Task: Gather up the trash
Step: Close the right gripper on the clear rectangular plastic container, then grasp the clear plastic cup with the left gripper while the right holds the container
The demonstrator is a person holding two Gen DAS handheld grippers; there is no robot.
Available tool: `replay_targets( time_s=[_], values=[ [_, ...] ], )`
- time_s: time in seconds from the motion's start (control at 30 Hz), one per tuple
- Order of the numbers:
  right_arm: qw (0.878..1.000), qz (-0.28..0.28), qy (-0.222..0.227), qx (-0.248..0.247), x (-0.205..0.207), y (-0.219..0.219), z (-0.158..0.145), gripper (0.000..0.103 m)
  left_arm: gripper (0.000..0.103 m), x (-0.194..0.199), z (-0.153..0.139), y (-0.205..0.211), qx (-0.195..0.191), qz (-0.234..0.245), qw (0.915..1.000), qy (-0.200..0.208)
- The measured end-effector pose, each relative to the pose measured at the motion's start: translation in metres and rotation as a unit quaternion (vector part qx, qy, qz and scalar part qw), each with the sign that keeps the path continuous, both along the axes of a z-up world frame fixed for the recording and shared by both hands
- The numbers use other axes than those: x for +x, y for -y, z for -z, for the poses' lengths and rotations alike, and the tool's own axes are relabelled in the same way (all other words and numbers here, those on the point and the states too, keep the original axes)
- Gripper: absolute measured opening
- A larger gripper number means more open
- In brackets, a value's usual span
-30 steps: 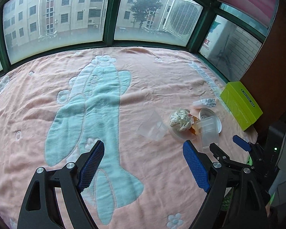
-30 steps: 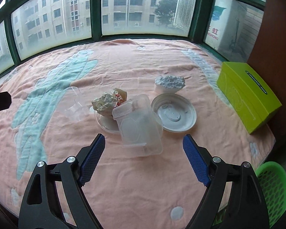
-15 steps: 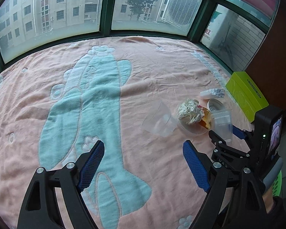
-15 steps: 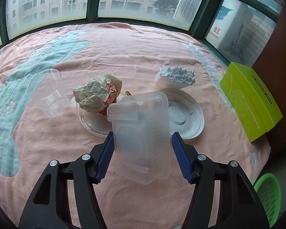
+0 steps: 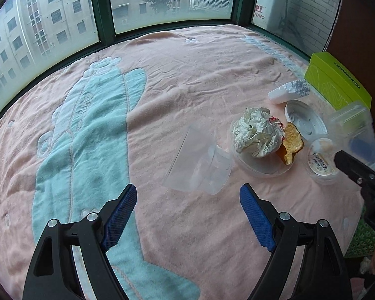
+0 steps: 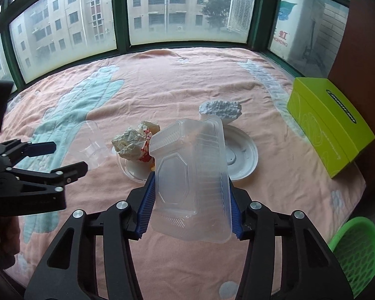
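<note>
My right gripper (image 6: 188,200) is shut on a clear plastic container (image 6: 191,177) and holds it above the pink blanket; the container also shows in the left wrist view (image 5: 355,132). My left gripper (image 5: 187,215) is open and empty, just short of a clear plastic cup (image 5: 200,162) lying on its side. Beside the cup sits crumpled paper (image 5: 256,131) on a clear lid (image 5: 260,170), with a piece of fried food (image 5: 291,142). A small sauce tub (image 5: 321,160), a white round lid (image 5: 305,122) and a white foam piece (image 5: 290,91) lie nearby.
A green mesh basket (image 6: 357,252) stands below the blanket's right edge. A lime green box (image 6: 330,122) rests at the right by a brown wall. Windows (image 6: 177,12) run along the far side. The pink blanket (image 5: 187,62) has a teal pattern at left.
My right gripper closed on the clear container and lifted it off the blanket, uncovering the sauce tub. My left gripper moved closer to the clear cup, staying open.
</note>
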State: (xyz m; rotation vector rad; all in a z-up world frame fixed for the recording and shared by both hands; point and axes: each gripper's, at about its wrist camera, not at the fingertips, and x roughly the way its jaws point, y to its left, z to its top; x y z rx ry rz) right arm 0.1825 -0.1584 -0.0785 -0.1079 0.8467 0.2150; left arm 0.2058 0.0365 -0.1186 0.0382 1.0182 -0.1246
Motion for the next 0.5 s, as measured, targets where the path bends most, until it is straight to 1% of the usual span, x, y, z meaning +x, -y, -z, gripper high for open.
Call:
replay_targets(
  time_s=[0.1,0.17,0.23,0.3,0.5],
  values=[
    [1.000,0.003,-0.004,0.025,-0.003,0.008,-0.005,0.049,0.081,0.006,0.006,0.002,0.009,-0.002,1.0000,0.002],
    [0.999,0.004,-0.007,0.037,-0.004,0.012,-0.006,0.048,0.075,0.010,0.010,0.002,0.007,-0.005,1.0000,0.001],
    [0.999,0.006,-0.011,0.049,-0.006,0.016,-0.007,0.048,0.064,0.013,0.013,0.001,-0.002,-0.006,1.0000,-0.004],
    [0.998,0.010,-0.011,0.055,-0.010,0.019,-0.010,0.048,0.057,0.013,0.015,0.000,-0.014,-0.006,0.9999,-0.005],
    [0.998,0.018,-0.005,0.061,-0.023,0.028,-0.015,0.048,0.056,0.008,0.009,-0.004,-0.030,-0.010,0.9995,0.003]
  ],
)
